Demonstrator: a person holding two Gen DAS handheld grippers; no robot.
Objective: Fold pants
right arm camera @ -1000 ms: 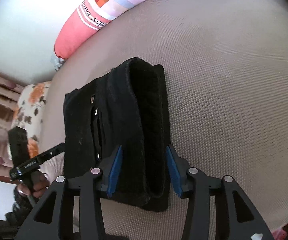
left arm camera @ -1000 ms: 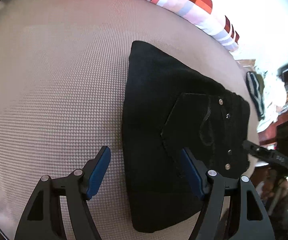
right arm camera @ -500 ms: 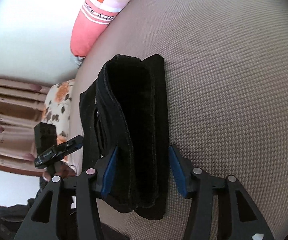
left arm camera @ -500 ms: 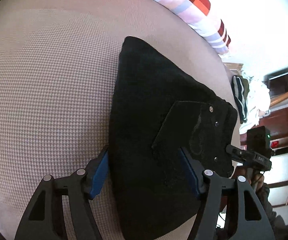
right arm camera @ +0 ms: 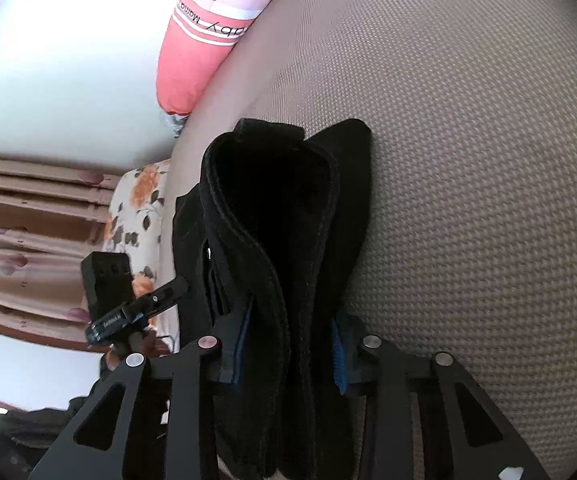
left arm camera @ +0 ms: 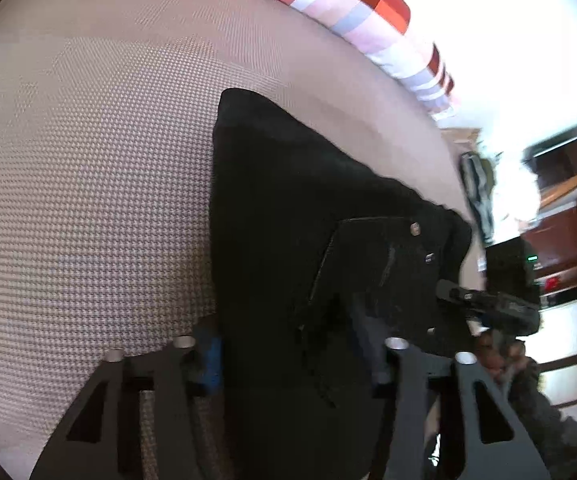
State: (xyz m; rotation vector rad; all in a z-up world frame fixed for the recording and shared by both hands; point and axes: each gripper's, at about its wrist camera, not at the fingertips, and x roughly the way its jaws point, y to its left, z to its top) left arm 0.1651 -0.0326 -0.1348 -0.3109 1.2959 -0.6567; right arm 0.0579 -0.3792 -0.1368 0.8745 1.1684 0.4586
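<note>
Right claw [right arm camera: 288, 352] clamped on folded black pants [right arm camera: 288, 216], blue pads pressing the stacked layers from both sides. Left claw [left arm camera: 288, 352] straddles the pants' near edge, fabric bunched between its fingers; grip cannot be told, motion blur. Pants lie on the beige bed [left arm camera: 88, 184], striped pillow [left arm camera: 340, 12] beyond them.
</note>
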